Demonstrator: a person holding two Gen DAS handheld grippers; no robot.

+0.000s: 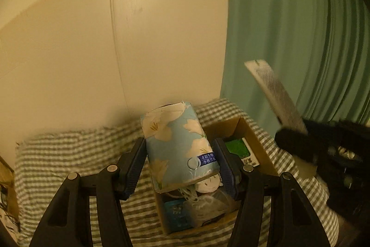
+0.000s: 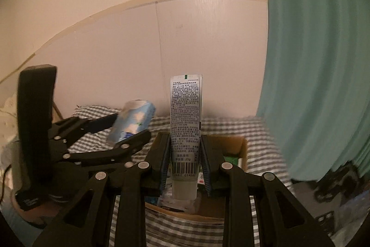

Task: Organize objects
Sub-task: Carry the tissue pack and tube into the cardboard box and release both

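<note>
Left hand-held gripper (image 1: 180, 166) clamped on a tissue pack (image 1: 178, 145); right hand-held gripper (image 2: 185, 161) clamped on a tube (image 2: 186, 122).

In the left wrist view the blue floral tissue pack sits tilted between the pads, above a cardboard box (image 1: 252, 142) that lies on a checked cloth (image 1: 57, 154); inside the box are a green packet (image 1: 235, 147) and other items. The tube rises at 2 o'clock, before a green curtain (image 1: 300, 27). In the right wrist view the tube stands upright with its cap down, and the tissue pack is at 10 o'clock.
</note>
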